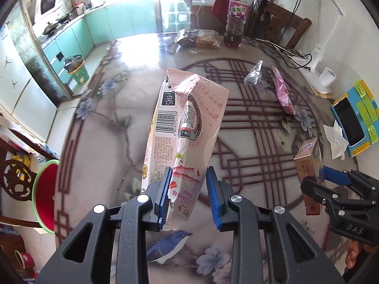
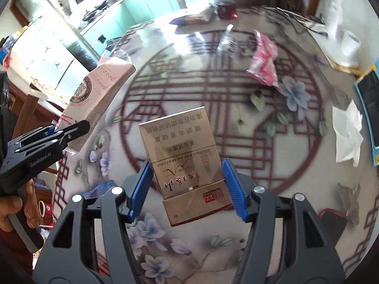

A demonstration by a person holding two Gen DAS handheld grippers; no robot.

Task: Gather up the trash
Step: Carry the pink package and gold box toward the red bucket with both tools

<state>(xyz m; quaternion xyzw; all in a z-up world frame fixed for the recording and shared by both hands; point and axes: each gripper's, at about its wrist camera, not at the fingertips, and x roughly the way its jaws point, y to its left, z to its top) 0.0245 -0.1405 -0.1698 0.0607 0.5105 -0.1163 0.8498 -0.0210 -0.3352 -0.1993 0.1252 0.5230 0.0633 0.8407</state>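
My left gripper (image 1: 189, 194) is shut on a pink milk carton (image 1: 187, 127) and holds it above the round table; the carton also shows in the right wrist view (image 2: 97, 99). My right gripper (image 2: 187, 187) is shut on a gold cigarette box (image 2: 184, 163), held above the table; the box shows at the right of the left wrist view (image 1: 309, 158). On the table lie a pink wrapper (image 1: 284, 94), a clear plastic wrapper (image 1: 254, 75) and a crumpled white tissue (image 1: 335, 139).
A purple-label bottle (image 1: 235, 16) and a packaged snack (image 1: 197, 38) stand at the table's far edge. A phone on a blue-green stand (image 1: 355, 120), a white cup (image 1: 328, 77) and cables sit at the right. A red bin with a green rim (image 1: 46, 196) stands left, below the table.
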